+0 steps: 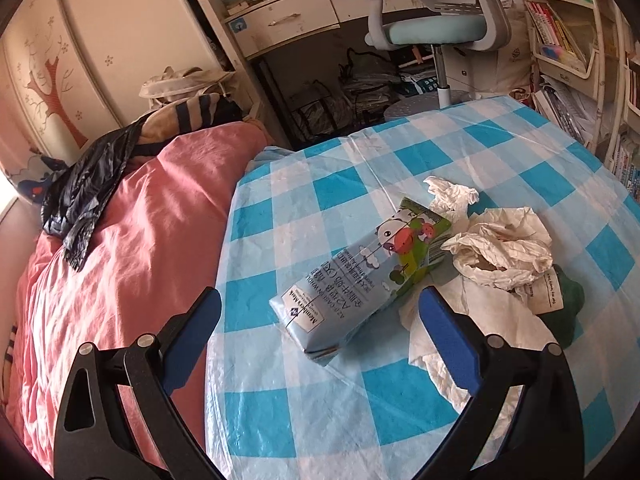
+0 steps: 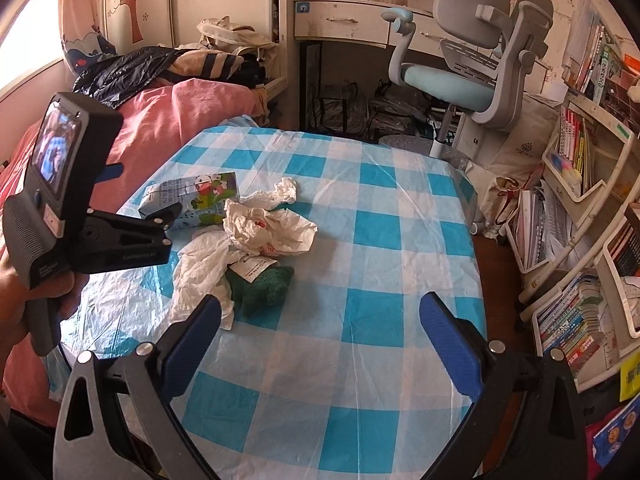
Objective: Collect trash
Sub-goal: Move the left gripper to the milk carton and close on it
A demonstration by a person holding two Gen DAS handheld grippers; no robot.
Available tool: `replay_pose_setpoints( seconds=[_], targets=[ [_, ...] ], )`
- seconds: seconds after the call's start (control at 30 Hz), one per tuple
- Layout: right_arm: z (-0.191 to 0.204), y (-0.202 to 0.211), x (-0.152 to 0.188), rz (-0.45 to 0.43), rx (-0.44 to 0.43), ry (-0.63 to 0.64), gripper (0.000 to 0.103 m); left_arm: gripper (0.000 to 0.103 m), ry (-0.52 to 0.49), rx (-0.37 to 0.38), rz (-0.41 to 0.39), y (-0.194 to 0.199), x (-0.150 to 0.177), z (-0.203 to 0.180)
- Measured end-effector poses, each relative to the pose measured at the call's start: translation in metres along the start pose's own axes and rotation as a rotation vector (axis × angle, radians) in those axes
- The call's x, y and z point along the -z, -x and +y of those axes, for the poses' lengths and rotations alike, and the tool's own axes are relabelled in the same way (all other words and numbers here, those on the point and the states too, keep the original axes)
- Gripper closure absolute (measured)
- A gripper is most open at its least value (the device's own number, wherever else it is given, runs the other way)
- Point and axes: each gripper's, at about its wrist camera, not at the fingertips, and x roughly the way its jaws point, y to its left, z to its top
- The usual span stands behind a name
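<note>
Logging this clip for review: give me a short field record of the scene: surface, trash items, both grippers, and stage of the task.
surface: table with blue-and-white checked cloth
trash: carton lying on its side; crumpled paper beside it; tissue; green item partly under the paper
left gripper: open, hovering near the carton, holding nothing
right gripper: open, above bare cloth, holding nothing
bin or bag: a black bag lies on the bed
stage: nothing picked up yet
</note>
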Motion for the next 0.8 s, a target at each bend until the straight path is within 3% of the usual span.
replay_pose_setpoints(
  seconds=[0.67, 0.8],
  targets=[
    [0.001, -0.047, -0.024, 0.056, -0.024, 0.012, 0.008, 0.008, -0.231, 0.037, 0.079, -0.073, -0.02, -0.036],
    [0.004, -0.05, -0.025, 0.064, -0.032, 0.017, 0.008, 0.008, -0.225, 0.05, 0.087, -0.075, -0.021, -0.037]
  ],
)
